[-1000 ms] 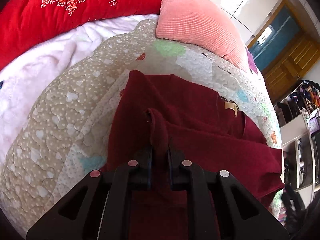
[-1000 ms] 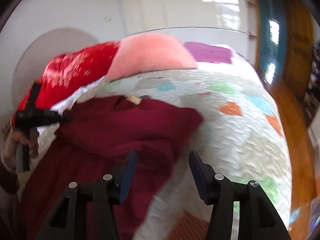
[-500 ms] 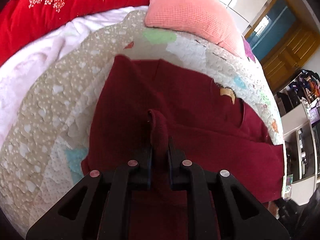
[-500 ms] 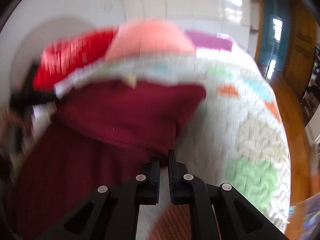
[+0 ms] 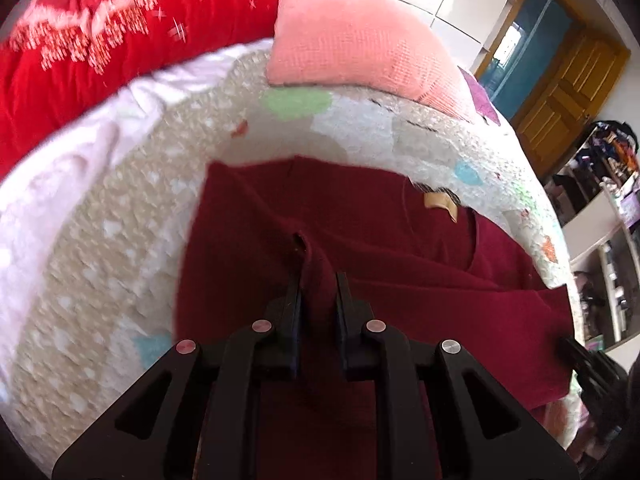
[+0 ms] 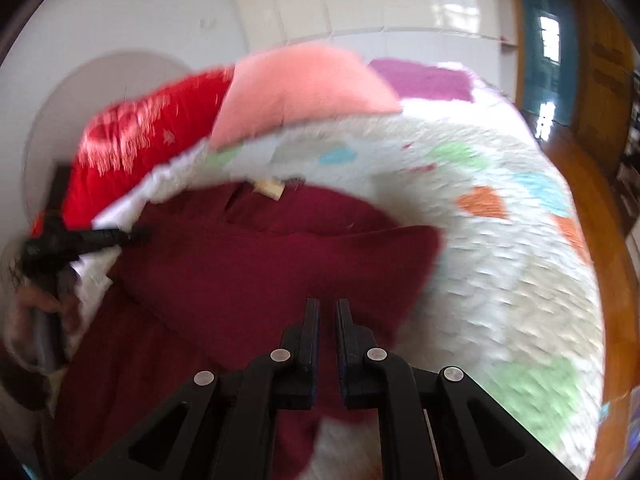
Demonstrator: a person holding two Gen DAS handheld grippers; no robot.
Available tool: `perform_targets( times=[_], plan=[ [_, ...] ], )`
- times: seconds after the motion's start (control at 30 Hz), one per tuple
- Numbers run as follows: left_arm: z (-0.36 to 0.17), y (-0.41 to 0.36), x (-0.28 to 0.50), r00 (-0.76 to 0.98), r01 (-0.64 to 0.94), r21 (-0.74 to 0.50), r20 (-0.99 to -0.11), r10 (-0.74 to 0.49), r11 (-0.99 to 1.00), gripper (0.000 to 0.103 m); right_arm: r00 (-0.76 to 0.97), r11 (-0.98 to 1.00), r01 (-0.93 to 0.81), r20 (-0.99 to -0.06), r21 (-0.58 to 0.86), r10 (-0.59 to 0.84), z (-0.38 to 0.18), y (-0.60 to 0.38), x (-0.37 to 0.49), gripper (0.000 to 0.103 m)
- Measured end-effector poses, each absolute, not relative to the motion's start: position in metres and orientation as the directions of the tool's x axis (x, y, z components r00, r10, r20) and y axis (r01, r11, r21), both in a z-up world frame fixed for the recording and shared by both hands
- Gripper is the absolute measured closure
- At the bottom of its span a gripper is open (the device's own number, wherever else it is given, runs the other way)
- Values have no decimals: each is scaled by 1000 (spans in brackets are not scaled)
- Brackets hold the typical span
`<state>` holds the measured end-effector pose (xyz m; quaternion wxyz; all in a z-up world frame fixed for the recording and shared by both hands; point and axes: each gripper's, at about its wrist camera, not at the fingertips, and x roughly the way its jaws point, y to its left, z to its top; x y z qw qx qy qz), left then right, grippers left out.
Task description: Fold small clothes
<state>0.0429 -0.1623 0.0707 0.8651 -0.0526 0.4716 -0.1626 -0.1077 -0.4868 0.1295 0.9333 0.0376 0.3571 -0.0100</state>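
A dark red garment (image 5: 400,248) with a tan neck label (image 5: 440,202) lies partly folded on the quilted bedspread (image 5: 120,240). My left gripper (image 5: 319,280) pinches a raised ridge of its cloth near the middle, and its jaws are opening slightly with the cloth still between the pads. In the right wrist view the garment (image 6: 248,264) fills the lower left, its label (image 6: 270,189) at the far edge. My right gripper (image 6: 327,306) is shut at the garment's right side, with red cloth showing between and under its fingers. The left gripper (image 6: 80,240) shows there at far left, held by a hand (image 6: 32,312).
A pink pillow (image 5: 360,40) and a red patterned quilt (image 5: 100,48) lie at the head of the bed, with a purple cloth (image 6: 424,80) beside the pillow. Wooden floor (image 6: 600,208) and a wooden door (image 5: 568,88) are on the right, cluttered shelves (image 5: 608,184) beyond.
The right gripper went from open to shut at the garment's right edge and shifted left over the cloth. The left gripper kept its pinch while the garment slid lower in its view.
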Motion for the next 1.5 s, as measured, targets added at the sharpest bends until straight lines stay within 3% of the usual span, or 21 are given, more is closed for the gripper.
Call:
perform_targets(
  times=[0.07, 0.13, 0.37, 0.43, 0.53, 0.67, 0.77, 0.83, 0.9, 1.1, 1.2, 1.33, 1.4, 1.47, 1.5],
  plan=[
    [71, -151, 44, 504, 218, -272, -791, -347, 937, 89, 711, 988, 144, -689, -53, -141, 114, -490, -88, 97],
    [64, -140, 48, 480, 185, -272, -813, -329, 944, 89, 676, 966, 252, -706, -49, -212, 100, -507, -82, 97],
    [67, -94, 40, 510, 99, -305, -802, -311, 947, 89, 737, 978, 208, -663, 35, -133, 118, -498, -119, 94],
    [72, -94, 33, 515, 109, -318, -792, -328, 942, 89, 761, 986, 154, -645, 68, -74, 117, -488, -126, 87],
    [78, -106, 21, 513, 152, -323, -782, -354, 934, 89, 683, 991, 125, -720, -52, -124, 88, -471, -112, 83],
    [78, -128, 5, 504, 225, -297, -779, -372, 928, 72, 704, 987, 156, -698, -26, -130, 107, -464, -125, 83],
    [64, -143, 5, 487, 235, -267, -800, -351, 935, 70, 727, 987, 163, -676, 2, -119, 113, -461, -139, 82],
    [51, -151, 9, 488, 226, -225, -816, -310, 948, 60, 711, 984, 177, -690, -15, -138, 106, -460, -140, 82],
    [39, -156, 12, 483, 233, -205, -824, -296, 951, 59, 688, 978, 208, -708, -18, -160, 95, -467, -136, 82],
    [57, -134, -5, 451, 249, -269, -818, -358, 930, 59, 718, 975, 203, -690, 86, -89, 109, -475, -149, 79],
    [60, -109, -27, 459, 227, -307, -803, -379, 924, 58, 745, 965, 181, -667, 191, -8, 112, -478, -180, 58],
    [46, -83, -49, 435, 161, -314, -828, -353, 936, 57, 715, 934, 180, -693, 309, 91, 83, -477, -193, 57],
    [41, -72, -61, 433, 137, -321, -832, -348, 937, 57, 732, 935, 189, -677, 298, 68, 73, -471, -192, 57],
    [43, -62, -71, 441, 123, -335, -825, -354, 934, 57, 748, 949, 171, -662, 264, 49, 71, -458, -188, 86],
    [45, -59, -76, 443, 122, -335, -824, -353, 934, 57, 743, 958, 173, -668, 228, 25, 71, -452, -186, 94]
  ],
)
